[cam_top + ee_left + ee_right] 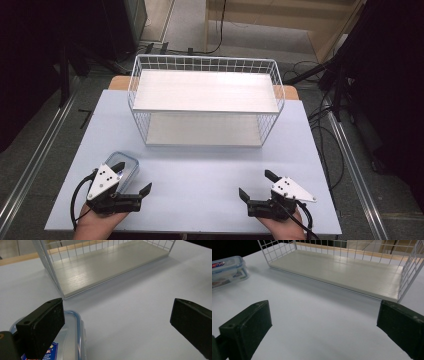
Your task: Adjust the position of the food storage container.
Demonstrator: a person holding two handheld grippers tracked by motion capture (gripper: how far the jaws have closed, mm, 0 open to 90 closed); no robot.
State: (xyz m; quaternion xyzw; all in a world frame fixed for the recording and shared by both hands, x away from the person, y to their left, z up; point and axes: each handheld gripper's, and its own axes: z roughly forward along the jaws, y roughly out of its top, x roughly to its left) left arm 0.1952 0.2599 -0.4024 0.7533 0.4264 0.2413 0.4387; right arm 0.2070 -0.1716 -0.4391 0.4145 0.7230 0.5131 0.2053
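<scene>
A clear plastic food box [126, 167] with a blue-rimmed lid lies on the pale table near the front left. In the left gripper view the food box [72, 340] sits just behind the left jaw. My left gripper [132, 177] hovers right beside it, jaws wide open, nothing between them. At the front right, my right gripper [255, 185] is open and empty; its view has the food box [227, 271] far off at upper left. A white wire rack [205, 100] with two white shelves stands at the middle back, its open front facing me.
The table [200, 165] is bare between the grippers and the wire rack [100, 265] [342, 267]. Cables lie on the floor to the right and behind the table. A metal rail runs along each side of the table.
</scene>
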